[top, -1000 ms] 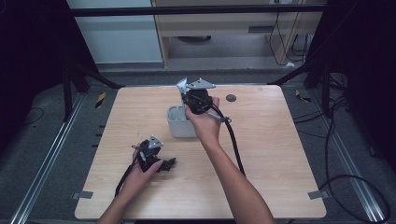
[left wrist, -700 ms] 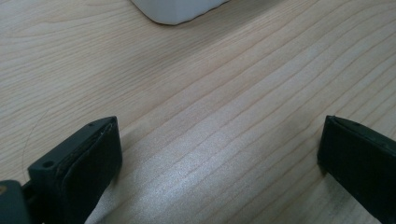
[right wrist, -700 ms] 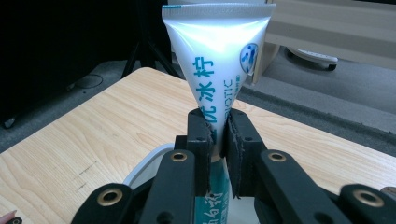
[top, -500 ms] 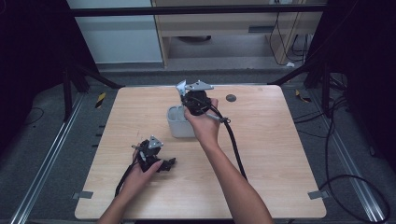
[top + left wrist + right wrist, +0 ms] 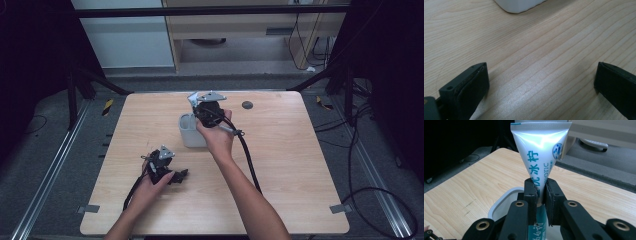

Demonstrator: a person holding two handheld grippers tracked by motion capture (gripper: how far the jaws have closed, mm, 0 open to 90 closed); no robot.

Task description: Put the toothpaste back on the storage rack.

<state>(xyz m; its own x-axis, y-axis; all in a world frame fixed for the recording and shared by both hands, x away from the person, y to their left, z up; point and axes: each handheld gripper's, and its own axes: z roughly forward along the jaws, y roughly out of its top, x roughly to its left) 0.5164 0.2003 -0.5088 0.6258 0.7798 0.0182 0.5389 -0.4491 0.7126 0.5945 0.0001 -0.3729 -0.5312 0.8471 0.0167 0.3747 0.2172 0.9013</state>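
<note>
Right hand-held gripper [image 5: 540, 195] is clamped on a white toothpaste tube [image 5: 540, 150], held upright with its crimped end up, directly over the white cup [image 5: 189, 131]. The cup stands at desk [image 5: 300, 165] centre. Left hand-held gripper [image 5: 541, 82] rests on the desk at the cup's 7 o'clock, jaws spread, nothing between them.

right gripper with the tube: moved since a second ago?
No. In the high view the right gripper sits at the same spot over the white cup, shut on the tube.
</note>
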